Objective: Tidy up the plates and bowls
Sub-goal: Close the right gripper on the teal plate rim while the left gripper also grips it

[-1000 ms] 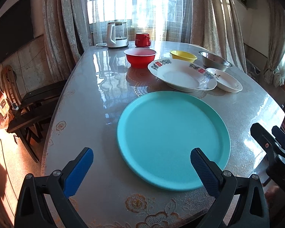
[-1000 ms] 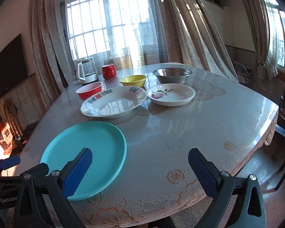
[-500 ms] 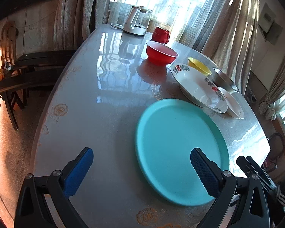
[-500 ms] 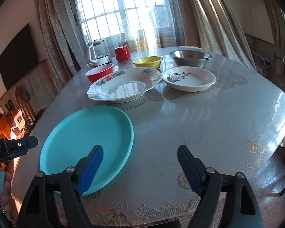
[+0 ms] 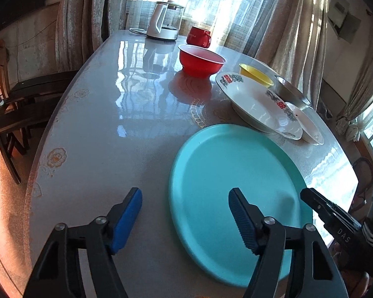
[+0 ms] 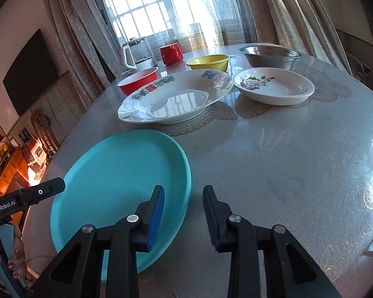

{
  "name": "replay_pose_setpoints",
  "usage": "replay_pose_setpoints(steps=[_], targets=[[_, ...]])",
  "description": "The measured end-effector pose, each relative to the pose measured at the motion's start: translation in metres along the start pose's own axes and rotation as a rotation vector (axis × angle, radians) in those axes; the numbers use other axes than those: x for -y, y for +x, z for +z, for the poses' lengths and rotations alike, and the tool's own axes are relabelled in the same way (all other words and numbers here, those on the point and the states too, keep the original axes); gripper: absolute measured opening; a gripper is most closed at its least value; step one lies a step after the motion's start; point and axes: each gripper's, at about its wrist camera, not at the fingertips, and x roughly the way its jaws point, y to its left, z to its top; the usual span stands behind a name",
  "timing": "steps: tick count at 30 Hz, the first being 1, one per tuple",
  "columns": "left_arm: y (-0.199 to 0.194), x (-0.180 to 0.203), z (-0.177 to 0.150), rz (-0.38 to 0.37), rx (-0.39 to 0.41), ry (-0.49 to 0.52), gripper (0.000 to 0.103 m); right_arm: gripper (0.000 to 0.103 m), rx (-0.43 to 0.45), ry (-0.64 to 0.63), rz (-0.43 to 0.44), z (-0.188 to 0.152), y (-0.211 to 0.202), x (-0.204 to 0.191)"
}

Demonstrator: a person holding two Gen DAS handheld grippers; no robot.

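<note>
A large turquoise plate [image 5: 231, 186] [image 6: 119, 181] lies at the near edge of the table. Behind it sit a big white patterned plate [image 6: 176, 96] [image 5: 256, 104], a small white flowered dish [image 6: 273, 85], a red bowl [image 5: 201, 59] [image 6: 139, 79], a yellow bowl [image 6: 209, 62] [image 5: 256, 75] and a steel bowl [image 6: 268, 55]. My left gripper [image 5: 185, 219] is open and straddles the turquoise plate's left rim. My right gripper [image 6: 182, 214] is partly open and straddles its right rim. Neither holds anything.
A glass kettle [image 5: 165, 19] [image 6: 138, 52] and a red mug [image 5: 199, 36] [image 6: 171, 53] stand at the far end by the curtained window. Dark chairs [image 5: 20, 104] stand left of the table. The table's front edge is close below both grippers.
Both grippers have narrowed their openings, the right one much more. Both have moved in over the turquoise plate's opposite rims. The dishes have not moved.
</note>
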Motion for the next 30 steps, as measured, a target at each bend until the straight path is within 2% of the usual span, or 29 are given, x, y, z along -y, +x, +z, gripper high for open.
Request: replay_pose_setpoints(steps=[1,3,5,10,18,30], targets=[[-0.001,0.001,-0.002,0.007,0.012,0.01,0.067,0.025,-0.002,-0.004,0.004,0.001,0.001,-0.001],[0.001,0.003,-0.003,0.0,0.018,0.031,0.053,0.023,0.001,-0.012,-0.005,0.0,0.002,-0.002],[0.001,0.007,-0.005,0.024,0.021,0.065,0.039,0.016,0.0,-0.015,-0.006,0.001,0.004,-0.002],[0.002,0.011,-0.006,0.082,0.022,0.112,0.025,0.01,-0.003,0.029,0.022,0.001,0.002,0.007],[0.002,0.034,-0.012,0.036,0.002,0.157,0.024,0.01,0.004,0.116,0.025,-0.001,-0.013,0.029],[0.024,0.094,-0.01,-0.025,-0.023,0.251,0.024,0.01,0.054,0.202,-0.065,0.007,-0.038,0.082]])
